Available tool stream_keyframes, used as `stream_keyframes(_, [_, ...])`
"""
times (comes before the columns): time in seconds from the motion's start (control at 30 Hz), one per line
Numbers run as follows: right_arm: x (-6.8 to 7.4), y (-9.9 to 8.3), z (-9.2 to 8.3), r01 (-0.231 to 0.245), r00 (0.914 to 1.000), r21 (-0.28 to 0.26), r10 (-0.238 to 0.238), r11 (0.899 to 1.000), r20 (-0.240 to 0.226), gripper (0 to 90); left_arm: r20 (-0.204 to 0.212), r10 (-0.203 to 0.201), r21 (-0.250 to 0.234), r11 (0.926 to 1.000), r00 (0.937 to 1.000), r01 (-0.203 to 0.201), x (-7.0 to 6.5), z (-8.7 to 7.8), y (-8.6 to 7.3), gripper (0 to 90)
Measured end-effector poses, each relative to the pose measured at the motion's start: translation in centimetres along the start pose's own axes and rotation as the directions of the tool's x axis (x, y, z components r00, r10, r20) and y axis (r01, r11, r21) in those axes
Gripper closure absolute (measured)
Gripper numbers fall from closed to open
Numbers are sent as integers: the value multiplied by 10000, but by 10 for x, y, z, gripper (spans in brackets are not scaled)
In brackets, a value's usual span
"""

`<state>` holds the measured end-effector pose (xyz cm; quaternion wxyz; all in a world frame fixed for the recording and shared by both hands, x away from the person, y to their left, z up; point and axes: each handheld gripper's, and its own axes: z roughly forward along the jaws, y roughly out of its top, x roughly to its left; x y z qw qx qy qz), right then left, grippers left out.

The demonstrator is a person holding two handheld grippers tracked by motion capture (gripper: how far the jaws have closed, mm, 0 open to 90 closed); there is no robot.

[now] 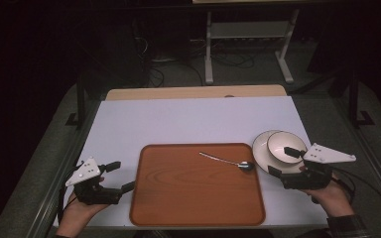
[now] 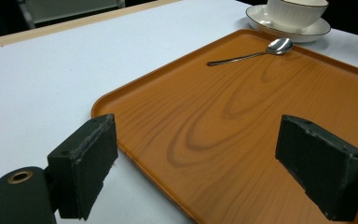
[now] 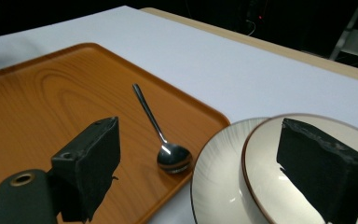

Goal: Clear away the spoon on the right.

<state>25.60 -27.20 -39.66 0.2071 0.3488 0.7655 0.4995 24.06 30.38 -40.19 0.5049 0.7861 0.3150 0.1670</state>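
Two grippers, left (image 1: 117, 177) and right (image 1: 284, 162), we held wide open, empty. Cup (image 1: 286, 146) sat on saucer (image 1: 261, 148), right of tray (image 1: 144, 198); right jaws straddled its rim. We judged: close squarely, lift level.

The far half of the desk (image 1: 193, 119) lies bare, open to a pass from either side; the wooden tray (image 1: 178, 198) has broad free room across its left and near parts; a spoon (image 1: 228, 160) lies across its far right corner, bowl near the rim; just beside that rim stands a saucer (image 1: 261, 148) carrying a cup (image 1: 280, 144), crowding the right edge; the right hand-held gripper (image 1: 283, 161), jaws apart, has one jaw over the cup; the left hand-held gripper (image 1: 121, 176), jaws apart, straddles the tray's left rim.
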Motion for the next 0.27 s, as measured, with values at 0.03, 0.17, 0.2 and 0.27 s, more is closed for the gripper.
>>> stream_keyframes(0.03, [0,-2,0,16,10000,57,-15,10000,-16,127,-7,2,-5,10000,10000,-2,0,0,0,126])
stream_keyframes(0.17, [-1,-5,0,41,10000,156,-41,9999,22,127,-1,3,6,10000,10000,-3,0,0,0,125])
stream_keyframes(0.2, [-1,-5,-1,22,10000,99,-23,9999,36,127,-3,17,17,10000,10000,-17,0,0,0,126])
stream_keyframes(0.27, [0,-4,-2,19,10000,-123,-19,9999,1,124,-6,13,12,10000,10000,-13,0,0,0,125])
